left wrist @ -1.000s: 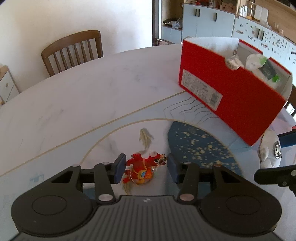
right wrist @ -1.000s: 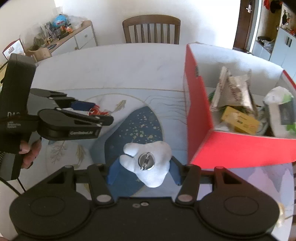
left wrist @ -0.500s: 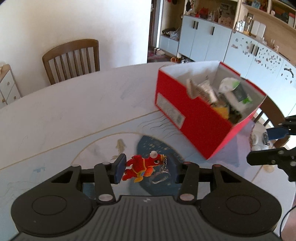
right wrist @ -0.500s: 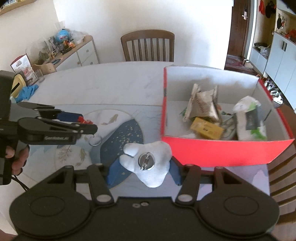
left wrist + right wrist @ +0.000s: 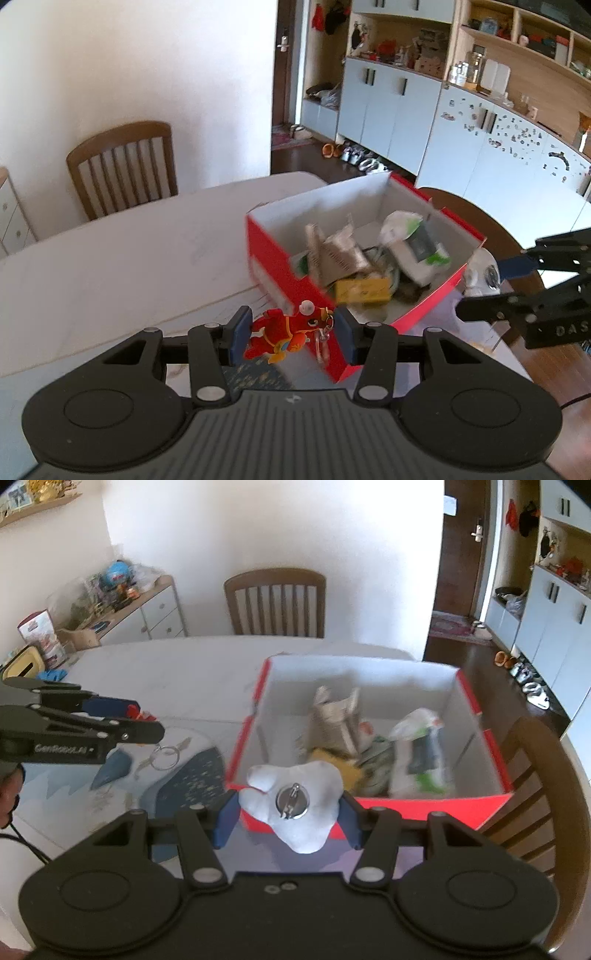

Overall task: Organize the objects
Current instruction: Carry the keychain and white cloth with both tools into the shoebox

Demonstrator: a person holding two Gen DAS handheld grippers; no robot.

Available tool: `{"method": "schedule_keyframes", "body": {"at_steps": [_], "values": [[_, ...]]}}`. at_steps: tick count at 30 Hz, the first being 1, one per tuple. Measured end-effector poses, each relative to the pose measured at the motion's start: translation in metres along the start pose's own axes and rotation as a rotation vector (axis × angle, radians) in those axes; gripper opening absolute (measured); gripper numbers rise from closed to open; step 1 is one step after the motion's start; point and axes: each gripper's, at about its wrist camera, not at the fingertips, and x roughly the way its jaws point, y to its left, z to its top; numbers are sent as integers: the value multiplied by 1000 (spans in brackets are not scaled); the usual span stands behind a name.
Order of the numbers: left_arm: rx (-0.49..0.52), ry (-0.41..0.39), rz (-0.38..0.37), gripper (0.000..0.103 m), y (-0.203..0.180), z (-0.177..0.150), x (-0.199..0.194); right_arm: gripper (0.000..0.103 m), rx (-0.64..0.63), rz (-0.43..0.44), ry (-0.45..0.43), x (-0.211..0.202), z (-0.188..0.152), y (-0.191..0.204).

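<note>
My left gripper (image 5: 291,334) is shut on a red dragon keychain (image 5: 282,334), held in the air just in front of the red box (image 5: 273,273); its key ring (image 5: 165,757) dangles below. My right gripper (image 5: 288,816) is shut on a white plush badge (image 5: 295,805) with a metal pin on its back, hovering at the near wall of the red box (image 5: 424,806). The box is white inside and holds several packets and wrappers. Each gripper shows in the other's view: the right gripper (image 5: 480,288) at the box's right corner, the left gripper (image 5: 144,720) left of the box.
The box stands on a white marble table (image 5: 110,258) with a blue patterned mat (image 5: 184,786) before it. Wooden chairs stand at the far side (image 5: 275,602) and right (image 5: 546,775). A sideboard with clutter (image 5: 110,605) is at the left, cabinets (image 5: 406,118) beyond.
Both grippers have risen off the table with their objects and moved toward the red box. The box's inside now shows from above in both views.
</note>
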Motion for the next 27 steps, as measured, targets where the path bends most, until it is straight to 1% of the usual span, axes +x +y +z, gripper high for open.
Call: {"method": "schedule_keyframes", "body": {"at_steps": [7,10,14,16,18,27], "values": [[29,11,-3,47,-40,23,26,55,-2,-34,-35,-2,13,-41],[40,19,-3,47,-54,32,42,55,2,-48,-42,4,22,-57],[52,42,5,47,-70,39,66,56,30,-43,-31,19,34,-76],[66,57,17,47,-77,41,78,56,25,-39,-20,28,40,-80],[61,72,23,47,-81,42,89,56,15,-50,-14,38,46,-82],[57,145,65,47,-91,44,133,56,8,-43,40,90,71,-88]]}}
